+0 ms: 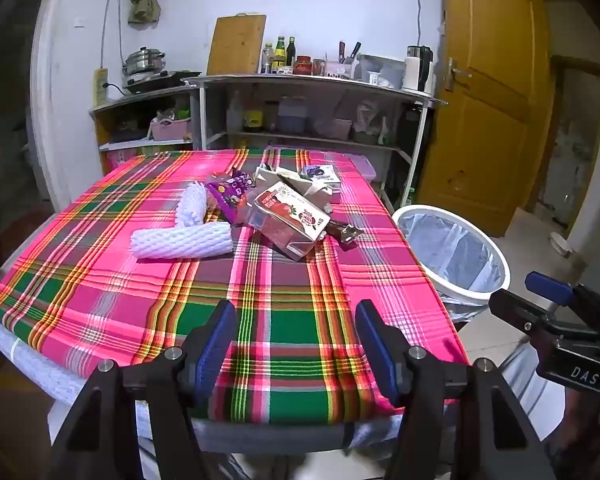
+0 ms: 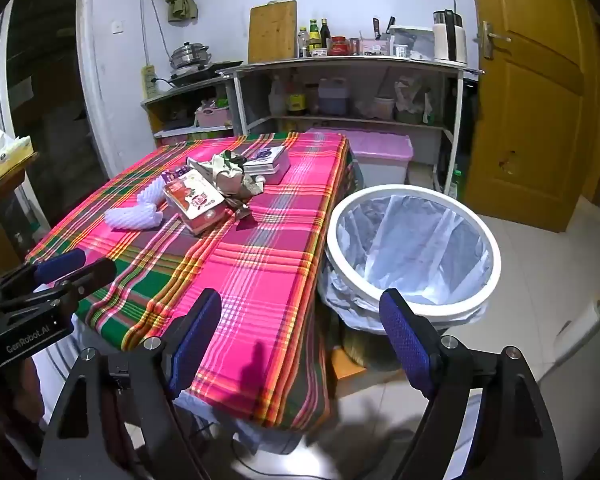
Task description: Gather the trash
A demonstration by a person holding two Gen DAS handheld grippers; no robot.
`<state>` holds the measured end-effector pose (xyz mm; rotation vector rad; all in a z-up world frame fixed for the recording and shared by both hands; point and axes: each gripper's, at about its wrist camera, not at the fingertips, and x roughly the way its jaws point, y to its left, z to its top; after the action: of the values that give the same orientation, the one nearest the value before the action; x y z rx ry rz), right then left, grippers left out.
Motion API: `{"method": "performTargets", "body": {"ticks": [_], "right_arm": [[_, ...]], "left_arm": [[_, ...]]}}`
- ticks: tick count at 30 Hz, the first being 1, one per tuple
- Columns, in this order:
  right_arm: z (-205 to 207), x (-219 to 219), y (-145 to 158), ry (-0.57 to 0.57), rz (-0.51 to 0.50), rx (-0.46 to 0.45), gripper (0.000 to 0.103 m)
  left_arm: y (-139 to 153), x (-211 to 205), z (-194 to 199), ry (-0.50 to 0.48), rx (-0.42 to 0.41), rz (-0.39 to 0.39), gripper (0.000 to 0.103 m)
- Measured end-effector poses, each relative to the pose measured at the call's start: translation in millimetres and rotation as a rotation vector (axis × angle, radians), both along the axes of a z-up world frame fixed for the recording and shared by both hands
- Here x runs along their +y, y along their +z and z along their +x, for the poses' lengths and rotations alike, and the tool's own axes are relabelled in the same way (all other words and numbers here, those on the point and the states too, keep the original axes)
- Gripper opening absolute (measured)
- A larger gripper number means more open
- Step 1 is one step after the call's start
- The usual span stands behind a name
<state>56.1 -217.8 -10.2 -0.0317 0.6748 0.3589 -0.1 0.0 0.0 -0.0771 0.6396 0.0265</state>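
Left wrist view: we hold both grippers spread and empty over the near edge of the plaid table, the trash heaped at 12 o'clock.

Our left gripper (image 1: pixel 296 344) hangs over the tablecloth (image 1: pixel 276 320) with its jaws wide apart; our right gripper (image 2: pixel 300 340) is equally spread, straddling the table's right edge. The trash sits mid-table: two white foam nets (image 1: pixel 184 236) touching at 11 o'clock, a red carton (image 1: pixel 288 220) against them, a purple wrapper (image 1: pixel 230 192) and a crumpled beige carton (image 1: pixel 300 186) behind, a small box (image 1: pixel 320 172) farthest back. Nothing stands between the jaws and the pile, only bare cloth. The lined white bin (image 2: pixel 412 248) stands just beside the table at 2 o'clock. What lies under the red carton is hidden from us. Shelving (image 1: pixel 300 120) closes the far side; open floor lies right of the bin.
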Motion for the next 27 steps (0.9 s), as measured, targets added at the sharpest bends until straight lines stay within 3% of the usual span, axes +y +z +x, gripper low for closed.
{"method": "performTargets", "body": {"ticks": [27], "right_arm": [[-0.4,-0.8,0.1,-0.001,-0.009,-0.008,0.081]], "left_arm": [[-2.0,-1.5,0.5,-0.005,0.003,-0.011,0.062]]}}
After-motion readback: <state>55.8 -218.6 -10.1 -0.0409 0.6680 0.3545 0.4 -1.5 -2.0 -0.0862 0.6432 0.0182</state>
